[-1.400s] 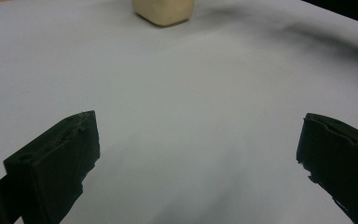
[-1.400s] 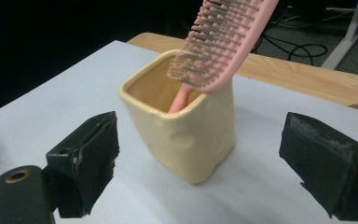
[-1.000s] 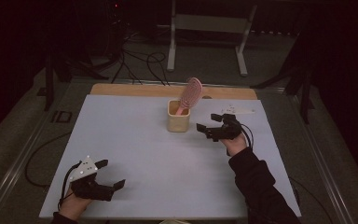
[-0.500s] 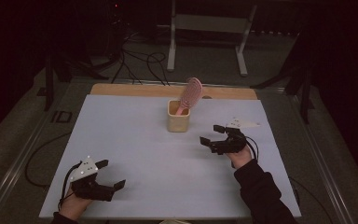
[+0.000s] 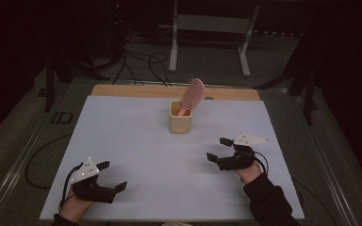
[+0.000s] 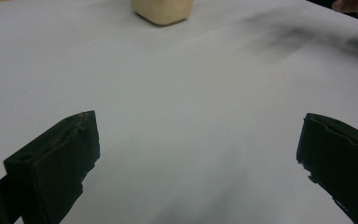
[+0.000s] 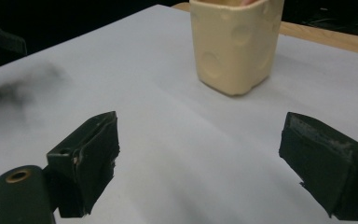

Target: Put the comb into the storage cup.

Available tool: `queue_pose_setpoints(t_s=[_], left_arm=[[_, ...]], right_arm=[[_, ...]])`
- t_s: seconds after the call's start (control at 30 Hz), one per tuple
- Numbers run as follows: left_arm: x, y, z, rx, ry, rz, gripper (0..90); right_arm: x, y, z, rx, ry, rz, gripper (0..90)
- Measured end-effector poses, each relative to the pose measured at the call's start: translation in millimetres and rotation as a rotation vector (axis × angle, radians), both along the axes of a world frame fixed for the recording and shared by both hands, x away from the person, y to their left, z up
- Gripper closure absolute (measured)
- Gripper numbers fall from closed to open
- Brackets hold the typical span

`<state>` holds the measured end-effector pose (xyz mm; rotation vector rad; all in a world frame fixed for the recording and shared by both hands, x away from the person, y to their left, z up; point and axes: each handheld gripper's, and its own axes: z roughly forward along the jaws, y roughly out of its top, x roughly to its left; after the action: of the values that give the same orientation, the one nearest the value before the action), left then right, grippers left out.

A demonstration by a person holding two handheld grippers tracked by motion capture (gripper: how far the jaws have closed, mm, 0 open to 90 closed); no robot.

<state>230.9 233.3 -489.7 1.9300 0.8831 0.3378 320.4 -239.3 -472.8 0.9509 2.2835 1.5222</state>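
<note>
Hairbrush [image 5: 192,95] in cup [image 5: 180,122], high view | cup dimples, right gripper view

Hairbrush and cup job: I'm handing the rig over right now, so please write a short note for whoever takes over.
Left gripper: open, holding nothing, low at the near left of the white table.
Right gripper: open, holding nothing, at the near right, apart from the cup.
Cream cup: upright toward the far middle of the table.
Pink hairbrush: handle down in the cup, head leaning out above the rim.
Done: brush is in the cup.
Left: apparently nothing; confirm before moving on.
</note>
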Motion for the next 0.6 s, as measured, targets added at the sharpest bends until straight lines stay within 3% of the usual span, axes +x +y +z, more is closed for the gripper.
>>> queue_pose_setpoints(t_s=[0.4,0.6], left_arm=[[0.2,0.3,-0.8,0.003,0.001,0.0,0.2],[0.5,0.9,-1.4,0.004,0.001,0.003,0.2]], right_arm=[[-16.0,-16.9,-9.5,-0.004,0.0,-0.023,11.7],[-22.5,-25.9,-15.8,-0.029,0.008,-0.034,11.1]])
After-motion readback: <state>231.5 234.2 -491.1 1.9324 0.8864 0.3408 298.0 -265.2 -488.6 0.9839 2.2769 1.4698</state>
